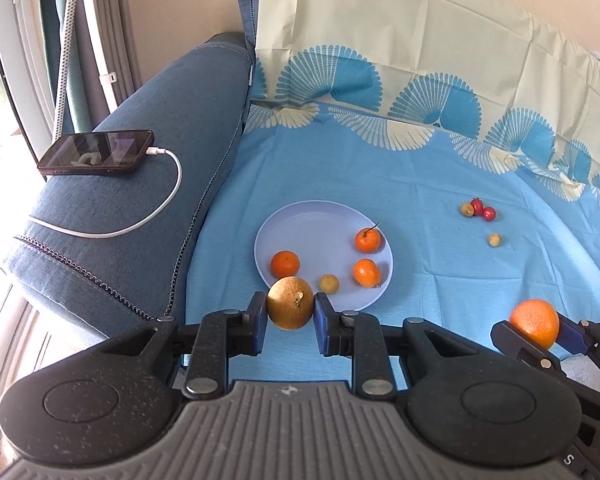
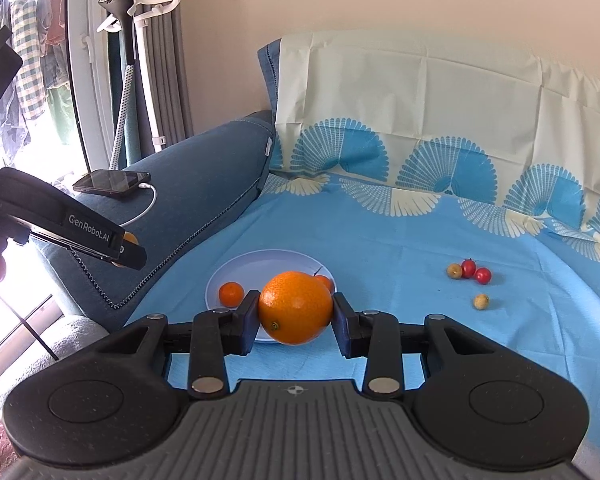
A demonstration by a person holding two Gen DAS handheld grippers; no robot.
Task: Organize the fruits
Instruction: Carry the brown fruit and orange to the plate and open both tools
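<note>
left wrist view: your left tool [image 1: 290,309] is clamped on a brownish-yellow fruit [image 1: 290,307] just over the near rim of the plate [image 1: 316,220], which holds 3 tangerines [image 1: 367,239] and 1 small yellow fruit [image 1: 329,283]. your right tool [image 2: 295,312] grips a large orange [image 2: 295,307] above the blue sheet [image 2: 420,248], where 4 small fruits [image 2: 468,268] lie apart from the plate.

I see a bright blue sheet with a cream-and-blue fan-patterned border [image 1: 420,184], a pale lilac round plate [image 1: 312,224] holding three orange mandarins [image 1: 285,263], two small red fruits [image 1: 483,210] far right, a dusty-blue denim-look sofa arm [image 1: 160,152], and a glossy black phone [image 1: 96,153] with white cable [image 1: 172,192].
</note>
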